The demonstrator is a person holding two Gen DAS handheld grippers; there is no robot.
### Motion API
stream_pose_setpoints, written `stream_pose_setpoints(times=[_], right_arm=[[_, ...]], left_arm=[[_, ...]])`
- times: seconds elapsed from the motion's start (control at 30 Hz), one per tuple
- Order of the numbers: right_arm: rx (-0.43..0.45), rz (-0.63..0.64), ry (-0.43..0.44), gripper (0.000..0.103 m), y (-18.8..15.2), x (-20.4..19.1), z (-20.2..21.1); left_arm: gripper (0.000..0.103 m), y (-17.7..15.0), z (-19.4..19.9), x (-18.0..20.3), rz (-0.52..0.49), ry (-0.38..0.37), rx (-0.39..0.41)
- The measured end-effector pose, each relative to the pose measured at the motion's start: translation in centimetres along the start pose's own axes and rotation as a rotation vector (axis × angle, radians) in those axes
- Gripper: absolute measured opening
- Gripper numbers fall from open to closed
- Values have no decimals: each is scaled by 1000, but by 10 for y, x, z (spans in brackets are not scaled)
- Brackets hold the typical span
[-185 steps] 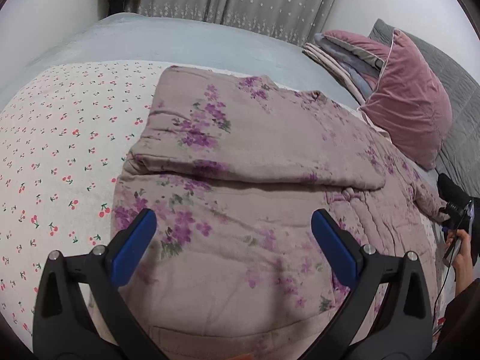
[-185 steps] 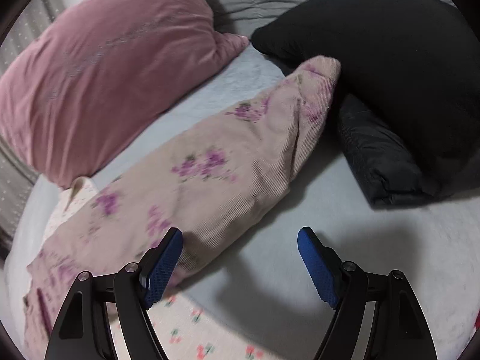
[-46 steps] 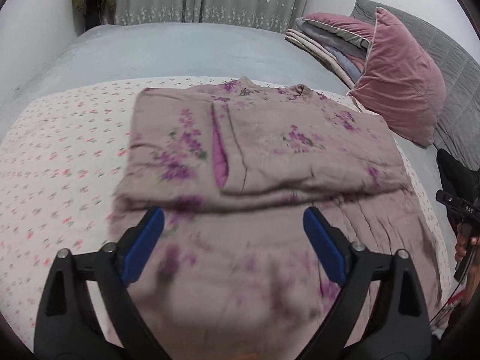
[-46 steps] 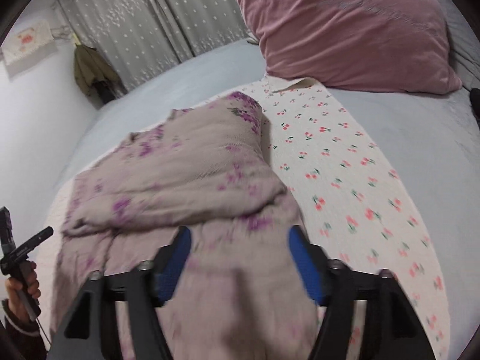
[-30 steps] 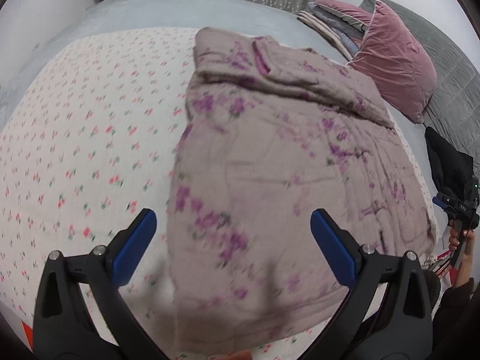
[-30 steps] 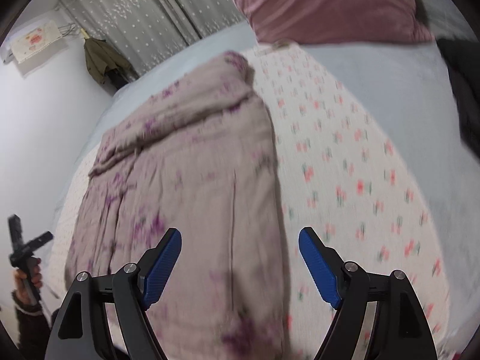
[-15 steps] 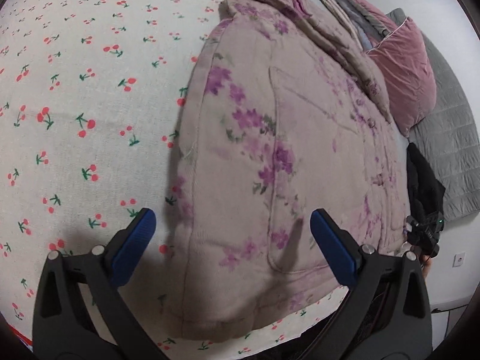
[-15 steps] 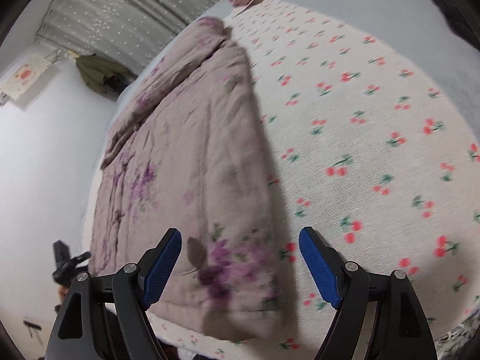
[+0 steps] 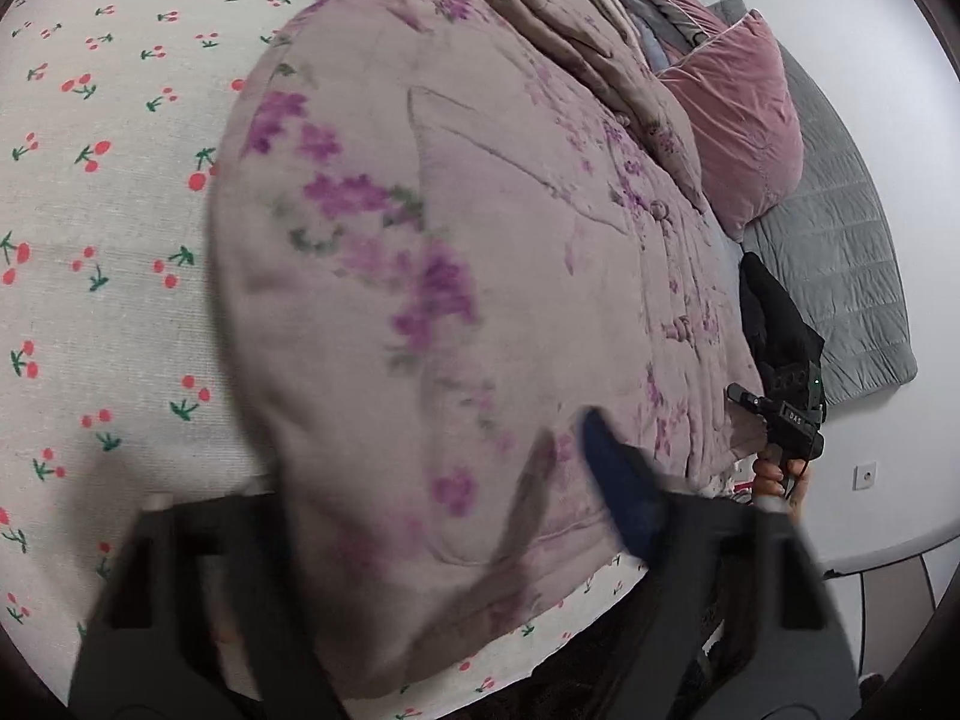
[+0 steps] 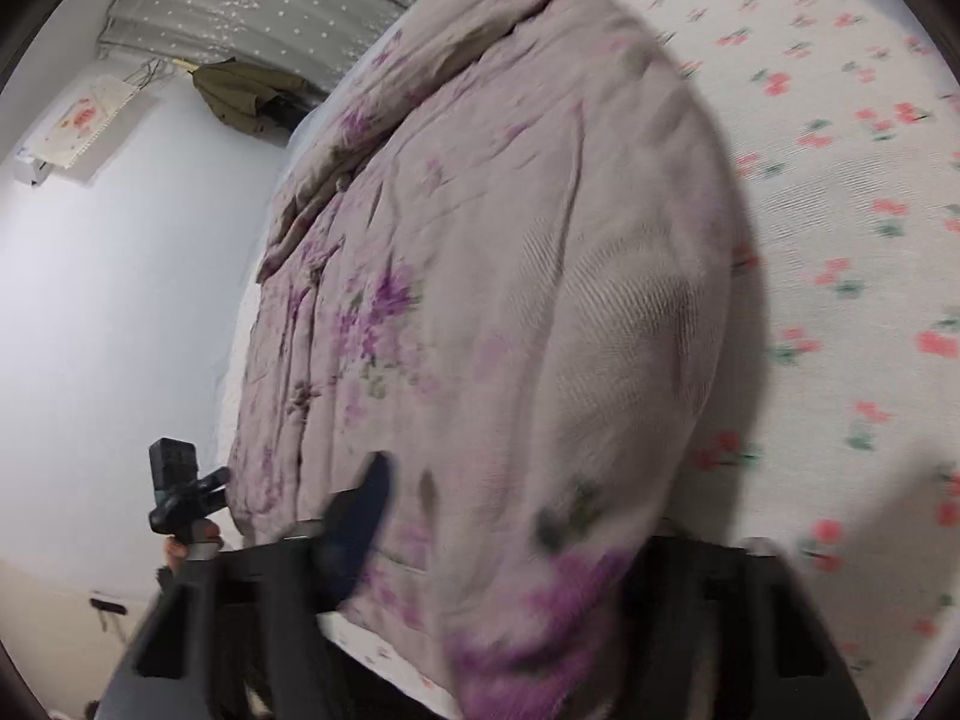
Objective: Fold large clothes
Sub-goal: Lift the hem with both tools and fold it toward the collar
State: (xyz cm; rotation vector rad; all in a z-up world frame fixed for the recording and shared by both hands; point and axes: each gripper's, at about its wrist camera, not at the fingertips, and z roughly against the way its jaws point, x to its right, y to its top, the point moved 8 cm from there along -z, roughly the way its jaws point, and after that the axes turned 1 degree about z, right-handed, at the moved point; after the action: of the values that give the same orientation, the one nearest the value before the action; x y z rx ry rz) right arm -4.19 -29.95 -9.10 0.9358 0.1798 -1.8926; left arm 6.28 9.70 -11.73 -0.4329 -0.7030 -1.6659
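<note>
Left wrist view: sleeves folded in; each gripper (image 9: 456,516) (image 10: 510,516) grips the coat (image 9: 456,228) hem, final fold remaining.

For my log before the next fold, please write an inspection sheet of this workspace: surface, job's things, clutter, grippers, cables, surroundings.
Surface: cherry-print sheet, flat.
Job's things: floral coat lying on the sheet, hem at the near edge.
Clutter: pink pillow; black garment beside the coat.
Grippers: left gripper and right gripper at the hem corners; cloth hides one finger of each, grip unclear.
Cables: thin dark cable by the wall.
Surroundings: curtain; hanging green jacket; wall socket.
</note>
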Motion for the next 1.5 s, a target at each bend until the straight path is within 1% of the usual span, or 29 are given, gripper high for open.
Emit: stream_pose_setpoints(times=[0.03, 0.07, 0.1, 0.13, 0.2, 0.27, 0.37, 0.43, 0.53, 0.63, 0.7, 0.8, 0.83, 0.9, 0.97, 1.03, 1.07, 1.13, 1.2, 1.23, 1.27, 1.33, 1.4, 1.43, 1.47, 1.5], right_arm=[[-1, 7, -18, 32, 1, -4, -5], [12, 25, -47, 31, 3, -10, -8], [26, 37, -56, 28, 3, -14, -6], [55, 57, -51, 25, 5, -22, 0], [128, 92, 3, 22, 8, -44, 18], [199, 125, 33, 21, 12, -64, 40], [299, 190, 53, 19, 14, -90, 78], [350, 234, 60, 19, 11, -109, 100], [395, 293, 87, 18, 1, -135, 127], [438, 353, 117, 18, -17, -156, 157], [445, 363, 148, 18, -29, -165, 177], [479, 404, 180, 18, -46, -183, 205], [490, 407, 186, 18, -49, -188, 213], [510, 383, 175, 19, -40, -195, 221], [530, 349, 124, 19, -22, -186, 220], [538, 290, 72, 19, 1, -174, 207], [530, 247, 31, 19, 17, -165, 194], [523, 203, -65, 19, 48, -150, 168], [525, 163, -131, 19, 79, -136, 148], [523, 135, -149, 19, 94, -129, 139], [520, 111, -160, 19, 109, -122, 131], [495, 69, -166, 20, 131, -109, 110], [464, 48, -206, 20, 148, -94, 86], [455, 48, -236, 20, 157, -86, 73], [449, 49, -260, 20, 162, -79, 63], [443, 51, -276, 21, 165, -70, 53]], left_arm=[[31, 0, -1, -2, 34, -15, -9], [30, -1, 1, -3, 75, -35, -3], [26, 0, 4, -3, 108, -45, 16], [24, 1, 10, 2, 111, -52, 43], [23, 2, 27, 19, 78, -63, 112], [22, 2, 49, 39, 42, -94, 180], [21, 5, 90, 75, -35, -131, 306], [19, 4, 122, 100, -98, -158, 399], [18, -4, 166, 125, -149, -223, 491], [17, -12, 201, 138, -184, -261, 553], [17, -24, 224, 144, -198, -282, 579], [17, -43, 254, 152, -249, -309, 622], [17, -48, 261, 152, -263, -313, 637], [18, -42, 263, 152, -260, -310, 644], [19, -23, 254, 140, -215, -278, 641], [19, 6, 237, 124, -160, -218, 634], [19, 20, 228, 117, -140, -192, 630], [19, 50, 211, 107, -106, -153, 629], [20, 87, 193, 95, -58, -113, 634], [20, 99, 185, 90, -43, -99, 629], [20, 115, 173, 85, -31, -67, 627], [21, 145, 141, 72, -16, 23, 608], [22, 159, 115, 59, -18, 108, 605], [23, 167, 94, 49, -25, 163, 601], [24, 169, 80, 42, -19, 186, 594], [27, 171, 65, 32, -4, 204, 584]])
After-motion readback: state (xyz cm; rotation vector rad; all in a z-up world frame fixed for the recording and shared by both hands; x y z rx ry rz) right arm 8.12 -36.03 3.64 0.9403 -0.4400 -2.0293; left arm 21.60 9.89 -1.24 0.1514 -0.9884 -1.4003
